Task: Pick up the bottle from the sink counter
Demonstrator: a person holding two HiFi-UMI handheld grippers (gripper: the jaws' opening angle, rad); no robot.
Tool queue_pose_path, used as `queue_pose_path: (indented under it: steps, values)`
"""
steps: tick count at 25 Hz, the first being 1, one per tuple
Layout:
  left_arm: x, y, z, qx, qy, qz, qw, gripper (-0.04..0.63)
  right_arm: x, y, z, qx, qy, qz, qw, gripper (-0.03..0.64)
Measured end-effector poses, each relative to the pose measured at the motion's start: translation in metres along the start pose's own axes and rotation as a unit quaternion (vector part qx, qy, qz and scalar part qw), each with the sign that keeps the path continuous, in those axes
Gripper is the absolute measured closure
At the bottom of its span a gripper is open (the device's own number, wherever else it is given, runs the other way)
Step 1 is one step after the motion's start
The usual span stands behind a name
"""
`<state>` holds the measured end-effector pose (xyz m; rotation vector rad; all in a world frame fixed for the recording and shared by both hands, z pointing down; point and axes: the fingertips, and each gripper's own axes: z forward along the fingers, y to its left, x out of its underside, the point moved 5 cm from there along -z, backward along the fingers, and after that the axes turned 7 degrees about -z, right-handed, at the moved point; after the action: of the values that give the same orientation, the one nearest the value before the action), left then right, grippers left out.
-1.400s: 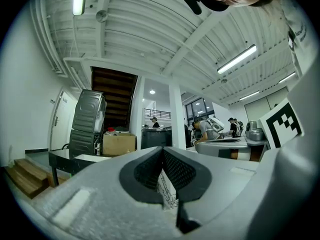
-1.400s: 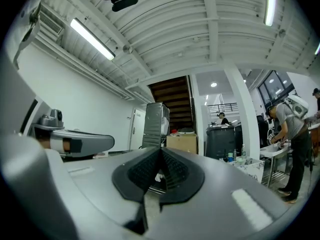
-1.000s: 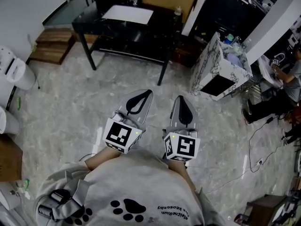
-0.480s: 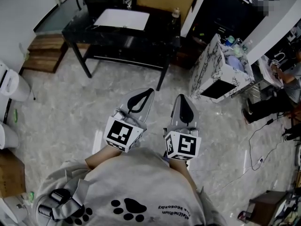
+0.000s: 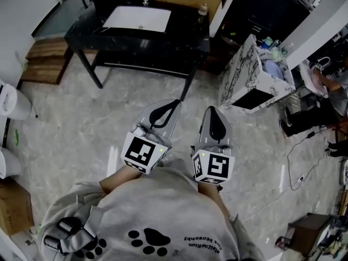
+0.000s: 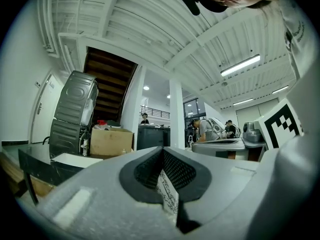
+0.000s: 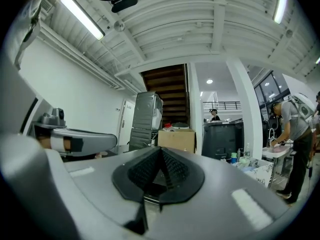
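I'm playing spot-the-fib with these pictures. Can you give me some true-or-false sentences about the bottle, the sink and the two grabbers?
1. The bottle stands on the sink counter. True.
2. The right gripper is holding the bottle. False: its jaws are shut on nothing, and the bottle is far away on the counter.
3. The sink basin is white. True.
4. The left gripper touches the counter. False: it is held over the floor, well apart from the counter.
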<state>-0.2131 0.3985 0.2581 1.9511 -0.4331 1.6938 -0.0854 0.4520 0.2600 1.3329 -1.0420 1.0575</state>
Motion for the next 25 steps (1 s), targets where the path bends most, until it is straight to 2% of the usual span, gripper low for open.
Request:
queue_pose_path:
  steps: [6,15,25]
  values:
    - [0.013,0.005,0.005,-0.002,0.015,-0.009,0.9998,0.597,0.010,-0.001,0.007,-0.004,0.008,0.006,1.000,0.617]
    - [0.014,0.022,0.019,-0.024,0.005,-0.005,0.9997,0.597,0.011,-0.008,0.032,-0.014,-0.005,0.004,1.000,0.617]
    - [0.022,0.044,0.085,-0.031,0.013,-0.017,0.9993,0.597,0.029,-0.044,0.093,-0.026,0.003,0.009,1.000,0.617]
